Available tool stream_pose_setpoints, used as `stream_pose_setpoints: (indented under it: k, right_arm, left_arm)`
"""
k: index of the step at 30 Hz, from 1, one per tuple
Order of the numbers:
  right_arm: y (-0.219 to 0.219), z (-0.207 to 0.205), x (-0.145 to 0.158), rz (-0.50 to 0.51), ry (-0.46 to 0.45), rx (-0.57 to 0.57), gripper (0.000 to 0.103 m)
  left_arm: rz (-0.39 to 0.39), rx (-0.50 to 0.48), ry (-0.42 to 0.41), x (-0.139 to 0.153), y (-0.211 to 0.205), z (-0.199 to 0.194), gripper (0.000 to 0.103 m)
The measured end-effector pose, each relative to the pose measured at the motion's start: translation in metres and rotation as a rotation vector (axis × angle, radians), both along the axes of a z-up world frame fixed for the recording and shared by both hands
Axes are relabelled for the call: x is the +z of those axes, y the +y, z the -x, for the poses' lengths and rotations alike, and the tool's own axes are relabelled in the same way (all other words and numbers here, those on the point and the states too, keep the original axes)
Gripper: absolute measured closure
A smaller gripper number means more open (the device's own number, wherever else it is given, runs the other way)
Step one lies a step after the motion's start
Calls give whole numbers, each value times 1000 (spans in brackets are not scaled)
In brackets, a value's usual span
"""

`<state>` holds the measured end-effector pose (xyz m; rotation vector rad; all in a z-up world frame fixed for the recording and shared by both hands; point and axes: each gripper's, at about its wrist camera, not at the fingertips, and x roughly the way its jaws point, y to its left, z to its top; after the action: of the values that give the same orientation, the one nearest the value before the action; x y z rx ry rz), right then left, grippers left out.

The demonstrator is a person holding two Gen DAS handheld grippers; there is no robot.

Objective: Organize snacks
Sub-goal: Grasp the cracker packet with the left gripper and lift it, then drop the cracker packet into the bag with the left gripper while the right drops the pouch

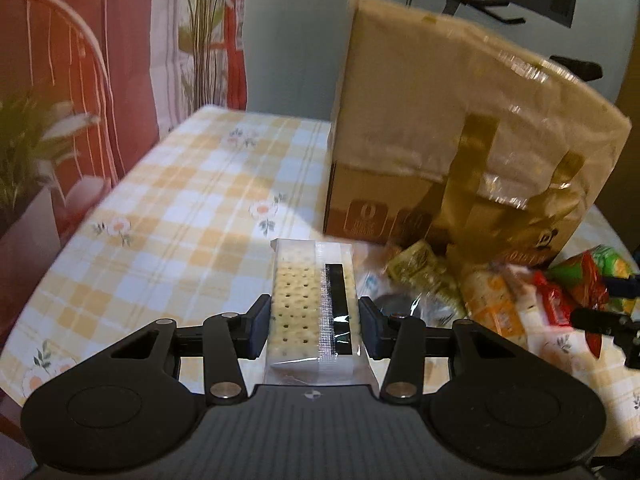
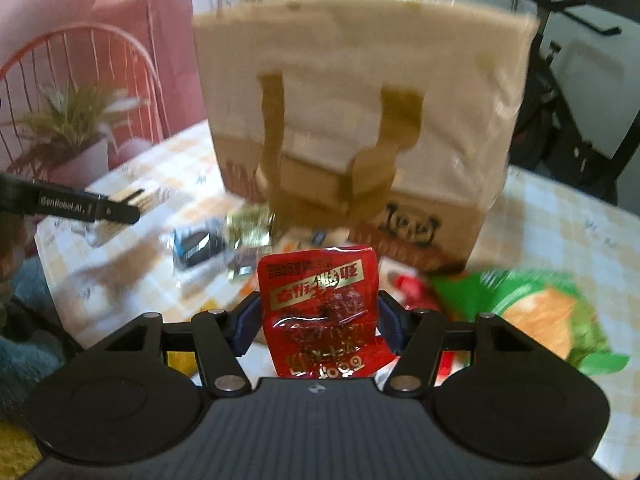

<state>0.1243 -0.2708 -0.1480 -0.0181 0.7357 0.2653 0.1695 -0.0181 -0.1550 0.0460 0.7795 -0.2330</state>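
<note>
My left gripper (image 1: 314,312) is shut on a clear pack of crackers (image 1: 308,300) and holds it above the checked tablecloth. My right gripper (image 2: 318,312) is shut on a red snack packet (image 2: 320,300), held upright in front of a tan tote bag (image 2: 360,100). The bag also shows in the left wrist view (image 1: 460,120), standing on the table. A pile of loose snacks (image 1: 500,292) lies at the bag's foot. The left gripper with its crackers shows at the left of the right wrist view (image 2: 120,204).
A green snack bag (image 2: 532,312) lies right of my right gripper. Small packets (image 2: 224,236) lie in front of the bag. The tablecloth (image 1: 180,200) stretches left of the bag. A red chair (image 1: 60,40) and plants stand beyond the table's left edge.
</note>
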Motion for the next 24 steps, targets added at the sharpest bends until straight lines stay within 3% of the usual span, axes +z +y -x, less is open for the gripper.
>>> stream_pose_setpoints:
  k: [8, 15, 19, 24]
  right_arm:
    - [-3, 0, 62, 19, -179, 11, 41]
    - [-10, -22, 132, 7, -357, 17, 41]
    - [-16, -56, 152, 31, -396, -1, 41]
    - [-25, -111, 152, 23, -380, -75, 41]
  left_arm:
    - [61, -47, -156, 71, -4, -6, 55]
    - [104, -139, -291, 141, -40, -31, 55]
    - [132, -165, -308, 163, -67, -63, 55]
    - [130, -189, -297, 166, -97, -102, 55]
